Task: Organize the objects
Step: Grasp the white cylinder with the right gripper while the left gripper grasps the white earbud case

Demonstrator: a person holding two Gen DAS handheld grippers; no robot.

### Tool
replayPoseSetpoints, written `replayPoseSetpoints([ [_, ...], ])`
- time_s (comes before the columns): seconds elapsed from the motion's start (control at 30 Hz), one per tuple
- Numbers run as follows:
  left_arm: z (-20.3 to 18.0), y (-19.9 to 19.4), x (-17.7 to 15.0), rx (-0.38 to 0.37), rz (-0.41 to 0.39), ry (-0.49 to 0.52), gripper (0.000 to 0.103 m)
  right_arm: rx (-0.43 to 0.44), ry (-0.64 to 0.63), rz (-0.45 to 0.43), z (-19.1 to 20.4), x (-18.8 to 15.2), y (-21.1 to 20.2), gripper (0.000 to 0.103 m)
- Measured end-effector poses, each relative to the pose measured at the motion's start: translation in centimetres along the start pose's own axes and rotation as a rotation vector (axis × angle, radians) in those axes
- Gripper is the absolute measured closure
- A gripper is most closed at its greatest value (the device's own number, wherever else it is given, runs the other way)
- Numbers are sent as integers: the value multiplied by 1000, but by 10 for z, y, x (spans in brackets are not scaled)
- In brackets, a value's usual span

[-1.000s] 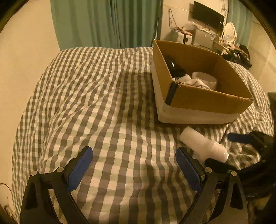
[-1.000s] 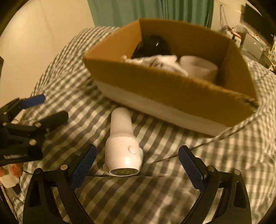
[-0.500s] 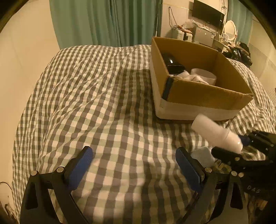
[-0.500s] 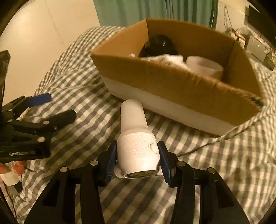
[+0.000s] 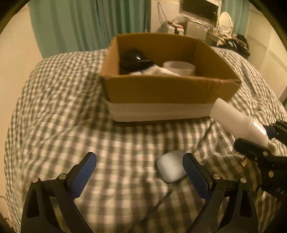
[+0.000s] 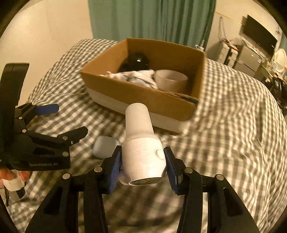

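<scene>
My right gripper [image 6: 142, 164] is shut on a white hair dryer [image 6: 141, 143] and holds it above the checked bed, its nozzle toward the cardboard box [image 6: 143, 95]. The dryer [image 5: 236, 120] and right gripper [image 5: 265, 138] also show at the right of the left wrist view. My left gripper [image 5: 140, 172] is open and empty, low over the bed; it shows at the left of the right wrist view [image 6: 59, 120]. A small white rounded plug or case [image 5: 170, 168] lies by its right finger, with a dark cord. The box [image 5: 166, 89] holds a black object [image 5: 134, 61], white cloth [image 5: 156, 70] and a white bowl [image 5: 179, 67].
The checked bedspread [image 5: 53, 107] slopes off at the left and front edges. Green curtains [image 5: 80, 23] hang behind the bed. A desk with clutter and a screen [image 5: 200, 10] stands at the far right.
My right gripper closed on the hair dryer and lifted it off the bed toward the box. The white plug under it came into view. My left gripper moved right, closer to the box.
</scene>
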State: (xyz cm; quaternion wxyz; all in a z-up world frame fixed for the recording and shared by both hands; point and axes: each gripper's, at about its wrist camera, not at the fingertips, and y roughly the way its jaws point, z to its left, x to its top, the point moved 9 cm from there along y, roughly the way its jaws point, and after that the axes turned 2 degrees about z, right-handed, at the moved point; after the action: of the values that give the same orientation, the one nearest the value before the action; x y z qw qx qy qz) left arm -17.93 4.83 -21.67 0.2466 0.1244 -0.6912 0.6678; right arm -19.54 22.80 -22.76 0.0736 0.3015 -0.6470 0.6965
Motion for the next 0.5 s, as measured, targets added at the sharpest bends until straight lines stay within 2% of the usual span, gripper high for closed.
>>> replayPoseSetpoints([
  [0.13,-16,17,-4,-14,39,35,4,6,38,19,-14,-7,10,57],
  [0.3,-29,41,-12,-26,92,76,5,33,50,39,-12,-13,25,57],
  [0.5,-40,53,-16,-58,110,105,20,60,64,53,-9,-17,32,57],
])
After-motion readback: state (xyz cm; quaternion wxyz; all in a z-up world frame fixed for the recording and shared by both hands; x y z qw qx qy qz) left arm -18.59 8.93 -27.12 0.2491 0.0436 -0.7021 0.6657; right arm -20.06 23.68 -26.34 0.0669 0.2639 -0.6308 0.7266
